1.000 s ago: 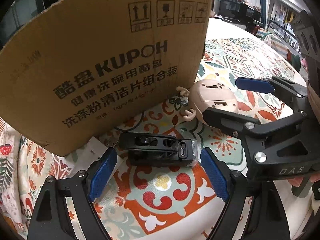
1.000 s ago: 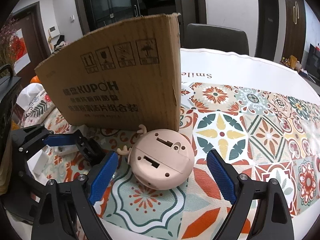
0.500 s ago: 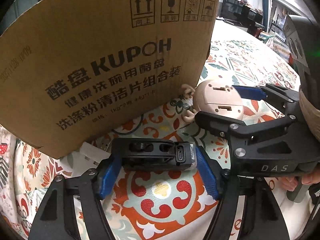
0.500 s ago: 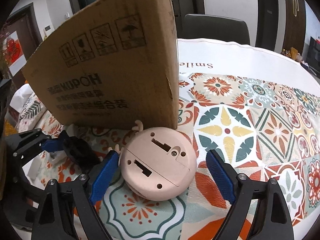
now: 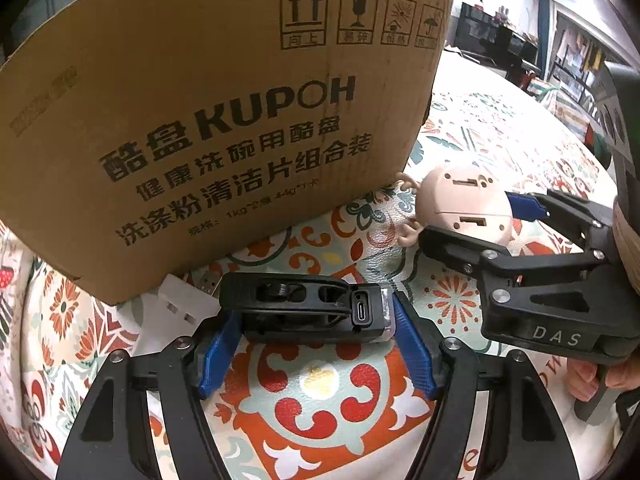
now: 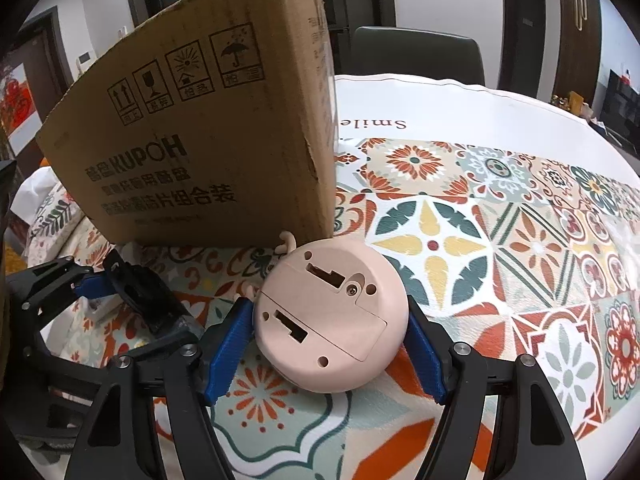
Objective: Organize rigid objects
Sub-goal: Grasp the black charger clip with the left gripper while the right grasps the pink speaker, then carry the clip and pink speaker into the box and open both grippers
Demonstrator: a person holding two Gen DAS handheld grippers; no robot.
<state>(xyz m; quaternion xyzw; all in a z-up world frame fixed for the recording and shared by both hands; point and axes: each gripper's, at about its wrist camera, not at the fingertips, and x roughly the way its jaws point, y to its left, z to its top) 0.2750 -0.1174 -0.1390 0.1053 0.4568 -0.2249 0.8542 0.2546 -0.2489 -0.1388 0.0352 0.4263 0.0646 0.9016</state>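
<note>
- Black clip-like gadget [image 5: 308, 308] on the tablecloth [image 5: 320, 380]: your left gripper [image 5: 316, 340] is clenched on its ends.
- Pink round toy [image 6: 332, 316] beside the cardboard box [image 6: 208, 140]: your right gripper [image 6: 326, 344], just closing, pinches it; lift both straight up.

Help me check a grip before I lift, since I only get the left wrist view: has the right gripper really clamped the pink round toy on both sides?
Observer: Yes. In the right wrist view the right gripper has just been closing, and both blue pads press against the sides of the pink round toy.
Operator: What lies to the toy's right? The gripper blocks that for me.
Observer: Only the patterned tablecloth; no object shows on it there, out to its white border.
Operator: And past the far edge?
Observer: A dark chair stands behind the table.
</note>
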